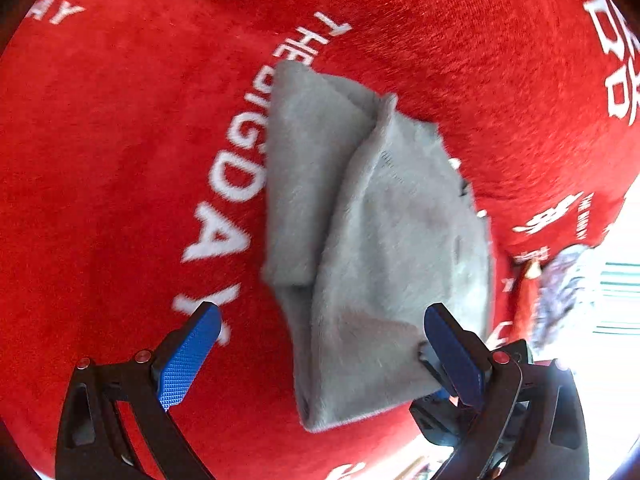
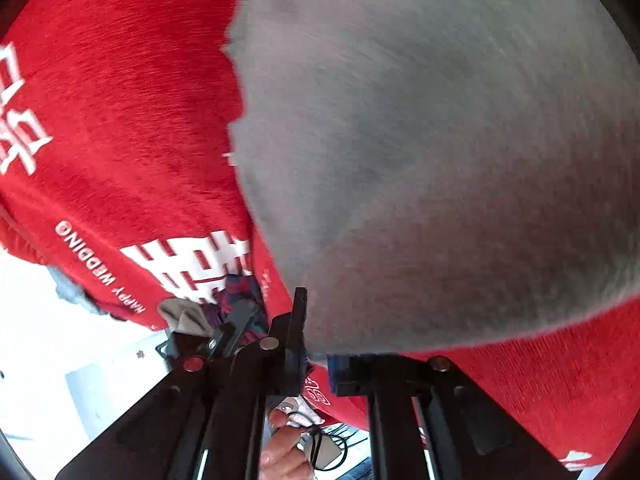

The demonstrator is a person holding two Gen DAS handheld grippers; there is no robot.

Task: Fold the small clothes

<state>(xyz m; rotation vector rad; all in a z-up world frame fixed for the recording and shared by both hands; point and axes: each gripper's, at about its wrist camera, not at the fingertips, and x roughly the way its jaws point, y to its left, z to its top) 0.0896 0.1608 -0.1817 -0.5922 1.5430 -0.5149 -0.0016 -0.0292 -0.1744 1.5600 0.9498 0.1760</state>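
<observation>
A small grey fleece garment (image 1: 360,220) lies partly folded on a red cloth (image 1: 120,160) with white lettering. My left gripper (image 1: 320,332) is open, its blue pads (image 1: 188,360) either side of the garment's near end, not touching it. In the left wrist view the other gripper's black fingers (image 1: 436,364) pinch the garment's near right corner. In the right wrist view the garment (image 2: 440,160) fills most of the frame, and my right gripper (image 2: 318,354) is shut on its edge, lifting it.
The red cloth (image 2: 120,120) covers the whole surface and drops off at its edge (image 2: 80,276). A pile of other clothes (image 1: 560,292) lies at the right edge. Bright white floor (image 2: 60,360) shows beyond.
</observation>
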